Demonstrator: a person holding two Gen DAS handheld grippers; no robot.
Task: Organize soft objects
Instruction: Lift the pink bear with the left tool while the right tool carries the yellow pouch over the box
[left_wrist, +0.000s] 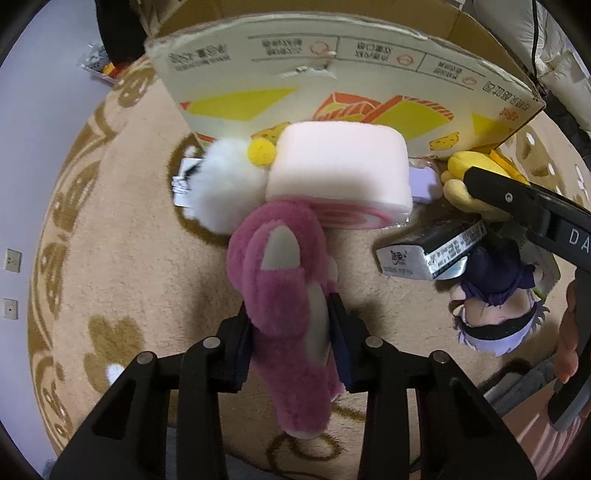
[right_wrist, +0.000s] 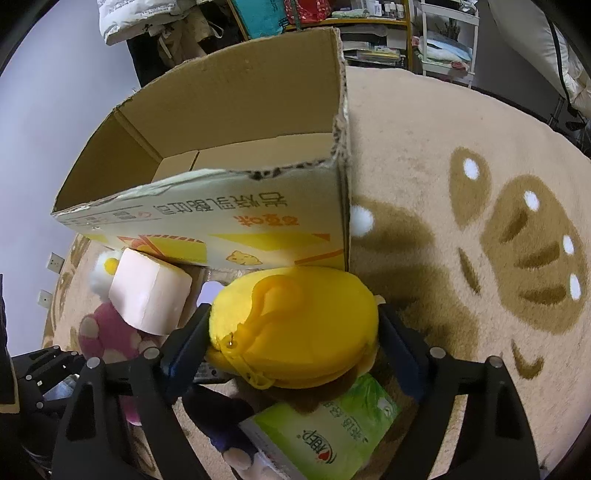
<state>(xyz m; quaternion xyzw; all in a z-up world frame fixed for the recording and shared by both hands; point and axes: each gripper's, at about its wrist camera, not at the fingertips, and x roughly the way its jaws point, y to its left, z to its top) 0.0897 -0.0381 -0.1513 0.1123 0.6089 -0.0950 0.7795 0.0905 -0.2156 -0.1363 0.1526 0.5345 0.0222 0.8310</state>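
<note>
An open cardboard box (right_wrist: 207, 155) stands on a rug (right_wrist: 443, 147), its printed wall facing the cameras. Just before that wall lie soft things in a row: a fluffy ball toy (left_wrist: 225, 184) at the left, a foam roll (left_wrist: 340, 173) touching it, a duck plush (right_wrist: 295, 325) to the right. A plush bear (left_wrist: 284, 295) lies before the roll (its head against it). Right of the bear sits a wrapped packet (left_wrist: 424, 254), a doll (left_wrist: 495, 295) behind it. A tissue pack (right_wrist: 332, 435) lies under the duck.

A fuzzy magenta plush bear (left_wrist: 280, 295) with grey patches is showing beside a bright yellow plush toy (right_wrist: 295, 325), over a beige carpet (right_wrist: 424, 147) wearing brown-and-white motifs.
</note>
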